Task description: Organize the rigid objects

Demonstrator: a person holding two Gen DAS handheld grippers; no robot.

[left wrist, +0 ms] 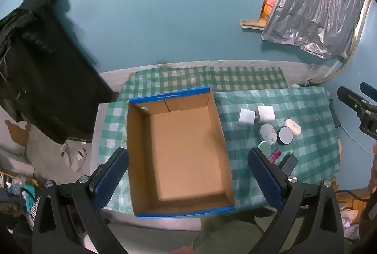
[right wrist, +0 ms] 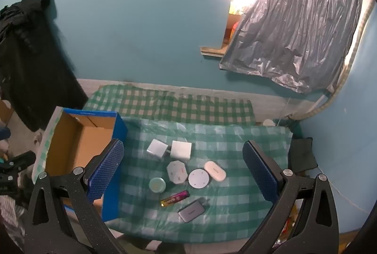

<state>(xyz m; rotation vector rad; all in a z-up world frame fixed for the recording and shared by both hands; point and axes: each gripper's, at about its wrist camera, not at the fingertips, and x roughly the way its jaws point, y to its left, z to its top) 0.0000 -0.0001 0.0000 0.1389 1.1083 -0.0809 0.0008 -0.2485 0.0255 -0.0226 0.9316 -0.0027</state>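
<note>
An empty cardboard box (left wrist: 188, 150) with a blue rim lies on the green checked cloth (left wrist: 306, 108). My left gripper (left wrist: 188, 151) hovers open above it, nothing between its fingers. My right gripper (right wrist: 182, 143) hangs open over several small items right of the box (right wrist: 80, 143): two white square boxes (right wrist: 156, 148) (right wrist: 181, 149), a white octagonal piece (right wrist: 176, 171), a round white puck (right wrist: 199, 178), a white oval case (right wrist: 215, 171), a green round tin (right wrist: 157, 184), a battery (right wrist: 174, 198) and a grey charger (right wrist: 192, 208). No item is touched.
A black garment (left wrist: 37, 70) hangs on the teal wall at the left. A silver plastic sheet (right wrist: 297, 32) covers a bright window at the right. Clutter lies on the floor left of the table (left wrist: 16, 183). The person's green trousers (left wrist: 226, 237) show at the near edge.
</note>
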